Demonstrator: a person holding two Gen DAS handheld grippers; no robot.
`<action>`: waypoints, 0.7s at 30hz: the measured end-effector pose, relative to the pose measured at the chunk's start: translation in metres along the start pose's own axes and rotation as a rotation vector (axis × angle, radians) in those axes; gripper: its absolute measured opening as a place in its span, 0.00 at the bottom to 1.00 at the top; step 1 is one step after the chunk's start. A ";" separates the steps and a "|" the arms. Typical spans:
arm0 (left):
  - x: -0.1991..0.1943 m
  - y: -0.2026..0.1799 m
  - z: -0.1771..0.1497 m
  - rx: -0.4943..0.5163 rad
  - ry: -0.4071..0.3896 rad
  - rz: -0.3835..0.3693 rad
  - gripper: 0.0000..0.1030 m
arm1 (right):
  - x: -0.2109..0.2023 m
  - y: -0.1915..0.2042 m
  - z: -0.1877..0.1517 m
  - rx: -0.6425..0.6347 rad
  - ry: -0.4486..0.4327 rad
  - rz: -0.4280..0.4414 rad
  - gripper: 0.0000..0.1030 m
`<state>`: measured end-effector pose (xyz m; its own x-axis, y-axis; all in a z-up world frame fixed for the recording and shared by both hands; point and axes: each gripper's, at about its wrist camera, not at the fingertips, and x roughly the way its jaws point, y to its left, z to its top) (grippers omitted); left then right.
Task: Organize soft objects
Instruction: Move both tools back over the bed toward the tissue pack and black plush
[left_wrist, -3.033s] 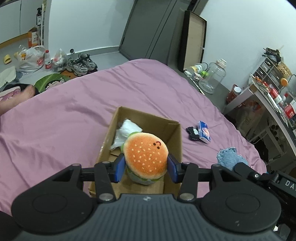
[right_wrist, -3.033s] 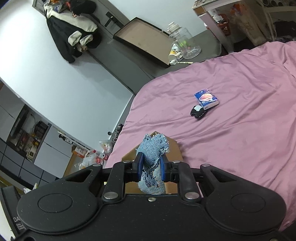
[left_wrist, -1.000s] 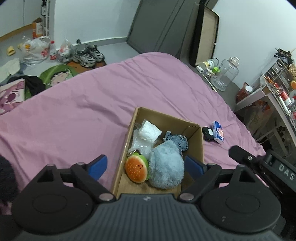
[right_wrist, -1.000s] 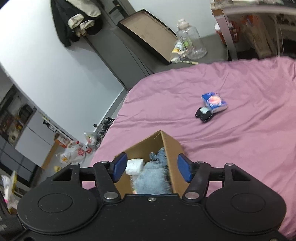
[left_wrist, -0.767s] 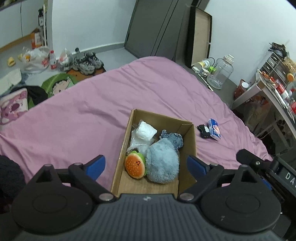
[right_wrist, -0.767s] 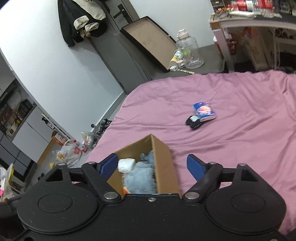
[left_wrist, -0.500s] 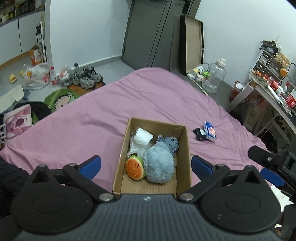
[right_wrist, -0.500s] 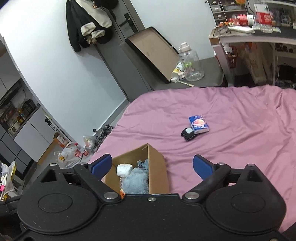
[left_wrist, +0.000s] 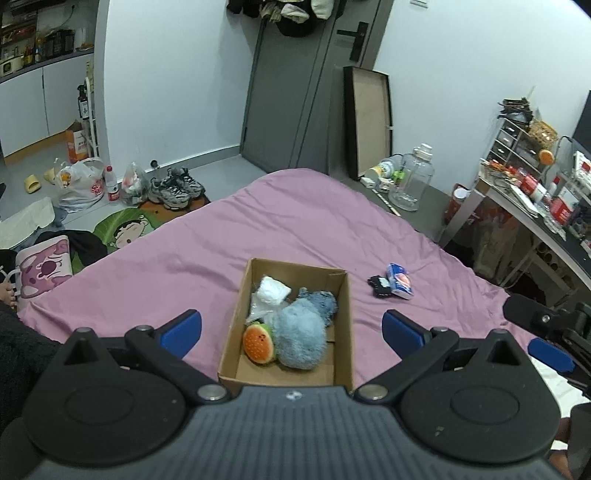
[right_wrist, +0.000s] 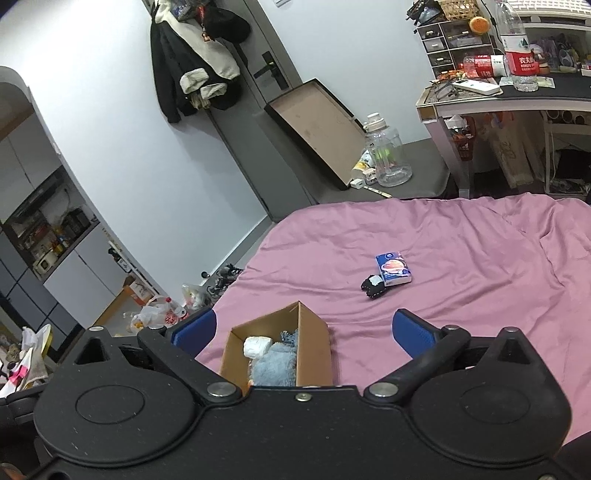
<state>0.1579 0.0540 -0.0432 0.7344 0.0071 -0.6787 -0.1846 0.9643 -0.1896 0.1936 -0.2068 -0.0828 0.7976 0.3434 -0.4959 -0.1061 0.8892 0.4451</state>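
A cardboard box (left_wrist: 345, 332) sits on the pink bed (left_wrist: 295, 221). Inside lie a burger plush (left_wrist: 259, 343), a fluffy blue plush (left_wrist: 301, 334), a blue denim cloth (left_wrist: 321, 301) and a white soft bundle (left_wrist: 271, 291). My left gripper (left_wrist: 291, 328) is open and empty, held high above the box. My right gripper (right_wrist: 303, 332) is open and empty, also raised above the box (right_wrist: 314, 350), where the blue plush (right_wrist: 275, 365) and white bundle (right_wrist: 256, 347) show.
A blue tissue pack (left_wrist: 399, 280) and a small black item (left_wrist: 378, 286) lie on the bed right of the box, also in the right wrist view (right_wrist: 393, 273). A desk (right_wrist: 498, 99), a clear jug (right_wrist: 388, 155) and shoes (left_wrist: 177, 186) stand beyond the bed.
Both grippers let go of the burger plush and the denim cloth into the box, opened wide, and have pulled back and up away from it.
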 end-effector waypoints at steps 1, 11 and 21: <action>-0.002 -0.002 -0.001 0.010 -0.002 0.005 1.00 | -0.002 0.000 0.000 -0.001 0.000 0.003 1.00; -0.024 -0.020 -0.005 0.047 -0.031 0.002 1.00 | -0.016 -0.012 0.001 0.018 0.019 0.021 1.00; -0.020 -0.030 -0.010 0.056 -0.018 -0.006 1.00 | -0.019 -0.032 0.004 0.048 0.016 0.001 1.00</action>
<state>0.1416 0.0226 -0.0314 0.7470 0.0052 -0.6648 -0.1434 0.9777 -0.1534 0.1846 -0.2429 -0.0846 0.7877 0.3491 -0.5076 -0.0775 0.8735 0.4805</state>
